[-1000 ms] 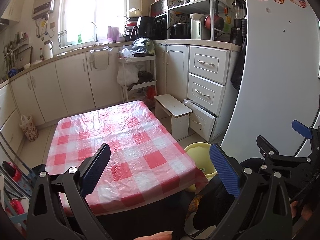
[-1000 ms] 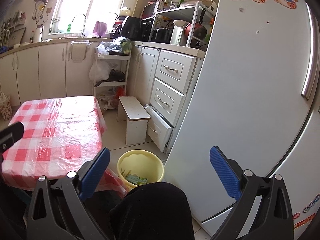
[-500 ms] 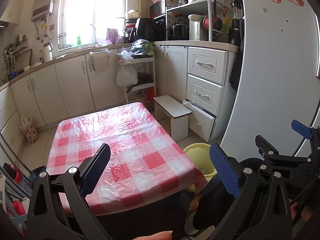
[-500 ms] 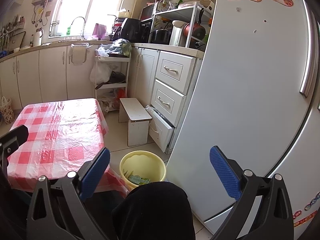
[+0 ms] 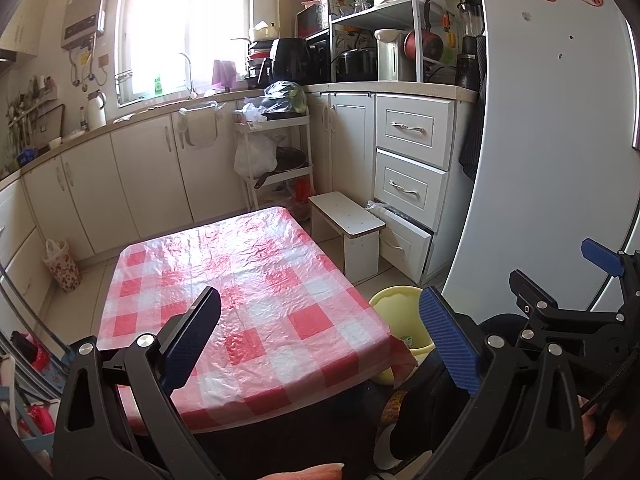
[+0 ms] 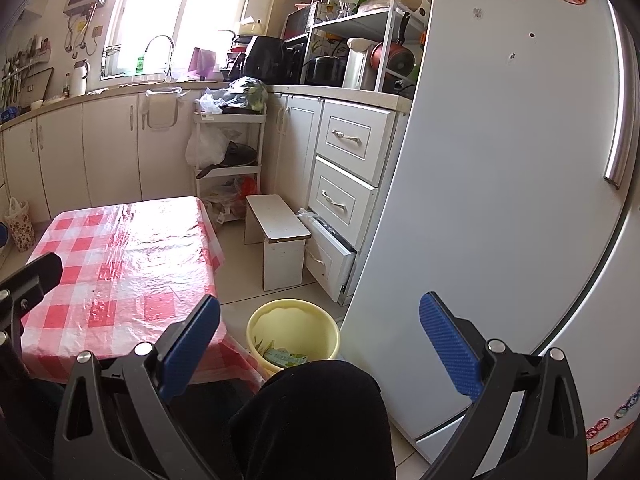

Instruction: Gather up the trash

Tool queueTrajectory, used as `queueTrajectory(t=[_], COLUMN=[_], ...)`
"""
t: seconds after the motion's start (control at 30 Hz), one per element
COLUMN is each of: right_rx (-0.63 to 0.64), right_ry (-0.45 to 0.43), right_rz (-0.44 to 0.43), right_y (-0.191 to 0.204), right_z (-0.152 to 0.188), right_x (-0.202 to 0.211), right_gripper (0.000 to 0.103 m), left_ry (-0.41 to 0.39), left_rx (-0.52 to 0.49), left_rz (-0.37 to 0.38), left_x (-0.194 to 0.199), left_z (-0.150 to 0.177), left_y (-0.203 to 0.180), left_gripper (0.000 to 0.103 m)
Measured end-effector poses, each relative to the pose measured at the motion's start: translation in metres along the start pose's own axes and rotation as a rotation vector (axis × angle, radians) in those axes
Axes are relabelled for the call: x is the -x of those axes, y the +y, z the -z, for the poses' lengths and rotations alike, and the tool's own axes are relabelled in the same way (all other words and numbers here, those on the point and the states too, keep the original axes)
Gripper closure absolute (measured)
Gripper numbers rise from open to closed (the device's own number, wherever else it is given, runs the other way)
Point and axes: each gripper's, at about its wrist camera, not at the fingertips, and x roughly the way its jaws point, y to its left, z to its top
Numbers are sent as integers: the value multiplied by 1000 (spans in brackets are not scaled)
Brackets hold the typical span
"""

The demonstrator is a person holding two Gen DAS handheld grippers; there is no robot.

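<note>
both grippers, left (image 5: 320,338) and right (image 6: 320,344), hang released and empty; they've only drifted back slightly. table (image 5: 248,280) looks bare, wrappers sit in the bucket (image 6: 294,330), so i judge collecting done.

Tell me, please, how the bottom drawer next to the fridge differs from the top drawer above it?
The bottom drawer is pulled partly out with something dark showing along its open top; the top drawer is shut flush. The bottom drawer sits behind the white stool, which partly hides it, while the top drawer is in full view. Both are white panelled fronts with metal handles.
</note>
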Motion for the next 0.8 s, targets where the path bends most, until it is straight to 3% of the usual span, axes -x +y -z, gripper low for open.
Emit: queueTrajectory(t=[0.8], right_rx=[6], right_ry=[10], right_rz=[-27], right_y=[0], right_z=[1], right_x=[-3], right_gripper=[7], left_ry=[-5], left_rx=[-17], left_rz=[-6], left_x=[2], left_z=[0], left_y=[1], left_gripper=[7])
